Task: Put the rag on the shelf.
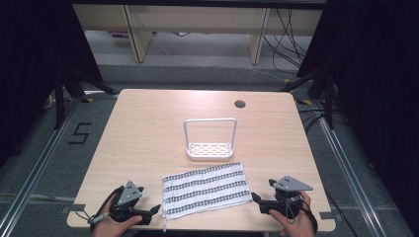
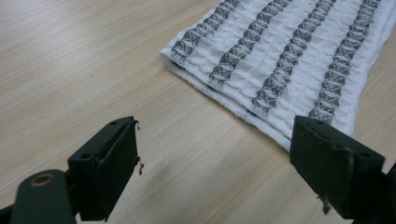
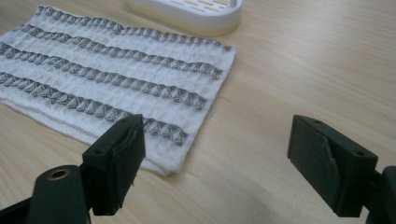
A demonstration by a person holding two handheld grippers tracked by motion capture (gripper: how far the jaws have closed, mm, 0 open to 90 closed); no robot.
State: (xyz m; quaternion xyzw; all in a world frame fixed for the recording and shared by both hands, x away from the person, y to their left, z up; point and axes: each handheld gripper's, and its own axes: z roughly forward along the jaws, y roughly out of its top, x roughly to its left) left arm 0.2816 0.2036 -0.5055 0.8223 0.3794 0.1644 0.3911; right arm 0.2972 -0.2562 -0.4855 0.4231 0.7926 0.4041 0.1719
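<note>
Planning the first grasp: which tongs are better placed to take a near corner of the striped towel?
Right, narrowly. The right tongs stand open with the towel corner just ahead of one jaw. The left tongs are open too, but mostly bare table lies ahead and the towel edge sits off to one side.

Towel (image 1: 205, 189) between both claws, rack (image 1: 209, 148) just behind.

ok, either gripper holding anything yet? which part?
Nothing held. Left gripper and right gripper are both open, one at each short end of the towel, with nothing between their fingers.
</note>
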